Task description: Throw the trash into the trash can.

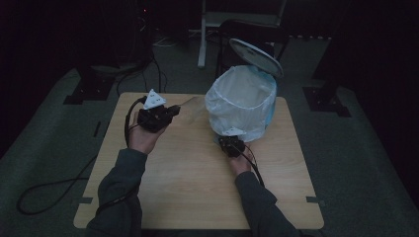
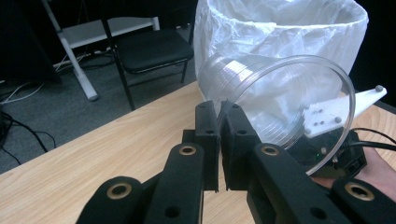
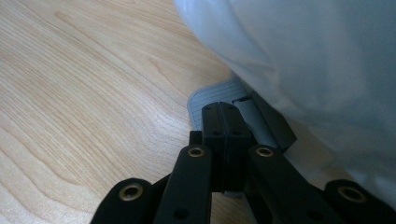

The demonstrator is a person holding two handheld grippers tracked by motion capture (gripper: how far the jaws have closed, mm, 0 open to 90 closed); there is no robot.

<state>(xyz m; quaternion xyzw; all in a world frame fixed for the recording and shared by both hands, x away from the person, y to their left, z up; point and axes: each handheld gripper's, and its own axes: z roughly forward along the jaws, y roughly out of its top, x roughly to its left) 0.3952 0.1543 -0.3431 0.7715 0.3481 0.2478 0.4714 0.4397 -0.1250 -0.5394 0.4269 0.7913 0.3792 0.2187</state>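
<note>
A clear plastic cup (image 2: 280, 107) lies on its side in the air, mouth toward the camera, with my left gripper (image 2: 223, 106) shut on its rim. In the high view the left gripper (image 1: 157, 116) hovers over the table's back left, the cup (image 1: 190, 103) pointing at a pedal bin (image 1: 242, 101) lined with a white bag (image 2: 280, 28). The bin's lid (image 1: 256, 57) stands open. My right gripper (image 1: 231, 144) sits low at the bin's front. Its jaws are shut, and the right gripper (image 3: 226, 108) rests its tips on the grey ribbed pedal (image 3: 205, 99), under the bag (image 3: 303, 56).
The wooden table (image 1: 197, 187) is bare in front of the bin. Behind it stand a dark chair (image 2: 149, 49) and a white frame (image 1: 202, 34). Cables (image 1: 49, 190) trail over the floor at the left.
</note>
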